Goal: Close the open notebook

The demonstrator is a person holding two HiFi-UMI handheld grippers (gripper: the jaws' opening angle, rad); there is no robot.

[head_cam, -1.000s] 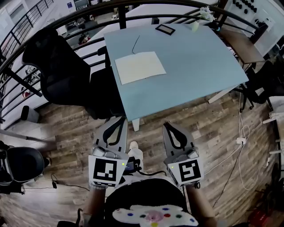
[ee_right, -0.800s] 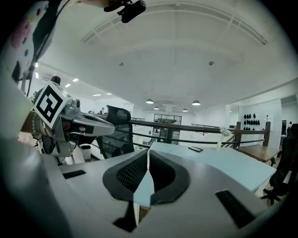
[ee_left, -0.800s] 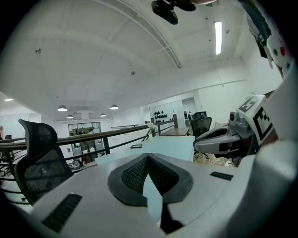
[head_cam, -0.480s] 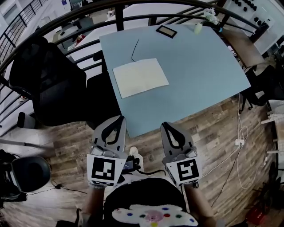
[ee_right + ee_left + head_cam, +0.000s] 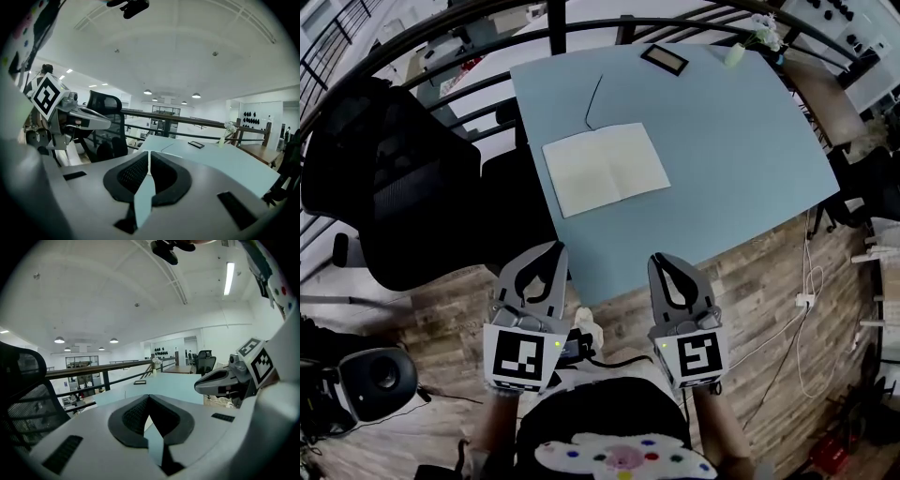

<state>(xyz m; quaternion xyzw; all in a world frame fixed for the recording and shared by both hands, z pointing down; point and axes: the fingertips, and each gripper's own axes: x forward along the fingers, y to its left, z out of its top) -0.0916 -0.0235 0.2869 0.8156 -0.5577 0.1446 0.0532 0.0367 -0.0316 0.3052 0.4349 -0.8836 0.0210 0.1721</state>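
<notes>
Crowding the left edge of the pale blue desk (image 5: 750,150), a black mesh office chair (image 5: 384,187) stands near the open white notebook (image 5: 605,169); bare desktop spreads rightward. Left tool (image 5: 546,251) and right tool (image 5: 667,262) hover side by side at the near edge, pointing forward, jaws closed, empty.

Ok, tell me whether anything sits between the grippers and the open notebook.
Nothing visible does. Only the near strip of bare blue table lies between the left gripper, the right gripper and the open notebook, which lies flat with nothing on it.
</notes>
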